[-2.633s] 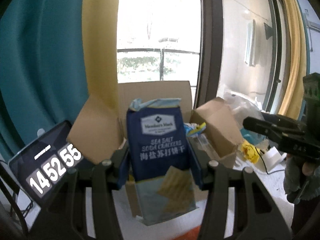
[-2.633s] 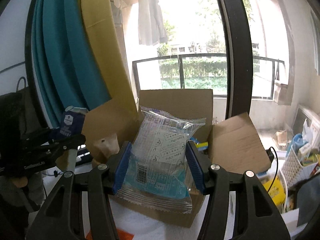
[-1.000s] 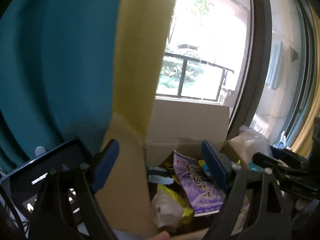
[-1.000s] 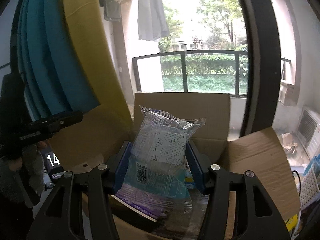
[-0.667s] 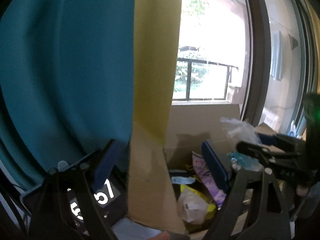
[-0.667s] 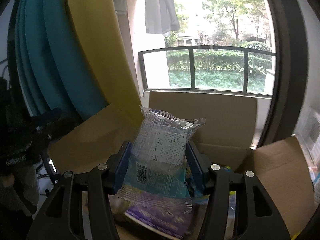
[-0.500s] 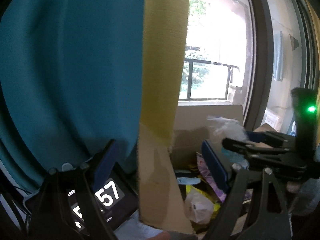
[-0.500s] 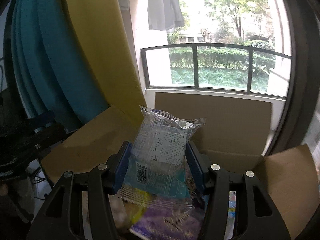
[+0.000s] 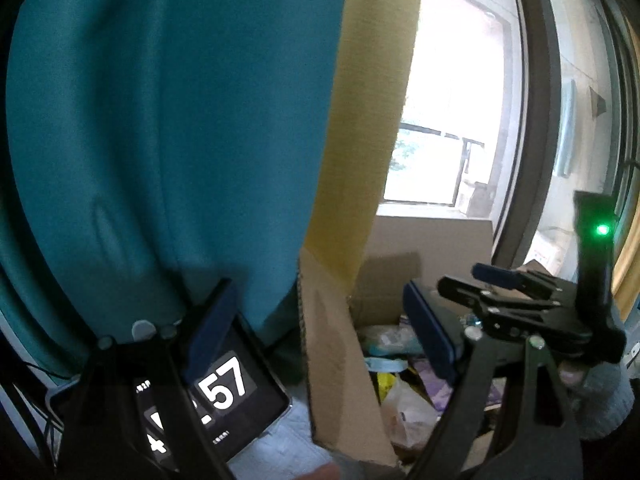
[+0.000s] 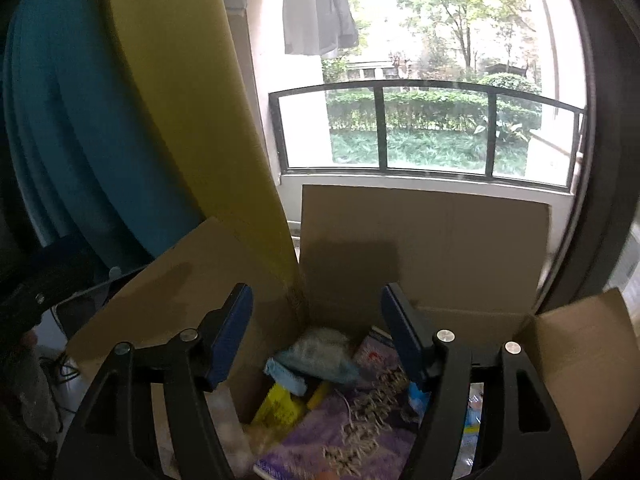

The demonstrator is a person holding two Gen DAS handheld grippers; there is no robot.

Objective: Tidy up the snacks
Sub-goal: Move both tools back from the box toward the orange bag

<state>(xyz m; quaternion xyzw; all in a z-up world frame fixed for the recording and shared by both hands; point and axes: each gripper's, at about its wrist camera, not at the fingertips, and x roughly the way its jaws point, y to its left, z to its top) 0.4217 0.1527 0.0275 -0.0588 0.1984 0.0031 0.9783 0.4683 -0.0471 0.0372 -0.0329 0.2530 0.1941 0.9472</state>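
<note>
- Over the open cardboard box (image 10: 424, 240) by the window, two grippers show: the right gripper (image 10: 316, 336) hangs above the inside, its jaws opening with nothing between the blue pads; the left gripper (image 9: 316, 332) stands at the box's left side, jaws wide apart and empty, straddling the left flap (image 9: 340, 364).
- Inside the box lie several snack packets: one purple packet (image 10: 344, 428), one yellow packet (image 10: 280, 404), one pale blue-green bag (image 10: 320, 352), and one clear plastic bag (image 9: 404, 412); an exact count of the rest I cannot give.
- Four box flaps stand up or fold outward.
- Only the left wrist view shows a tablet (image 9: 224, 404) beside the box, its screen reading "57" in large white digits, plus the other gripper with a green light (image 9: 602, 230).
- Only the right wrist view shows the balcony railing (image 10: 424, 92), garden greenery and one hanging garment (image 10: 316, 8).
- Both views show one teal curtain (image 9: 160, 120) and one yellow curtain (image 9: 368, 100).
- Print on the purple packet is too blurred to read.
</note>
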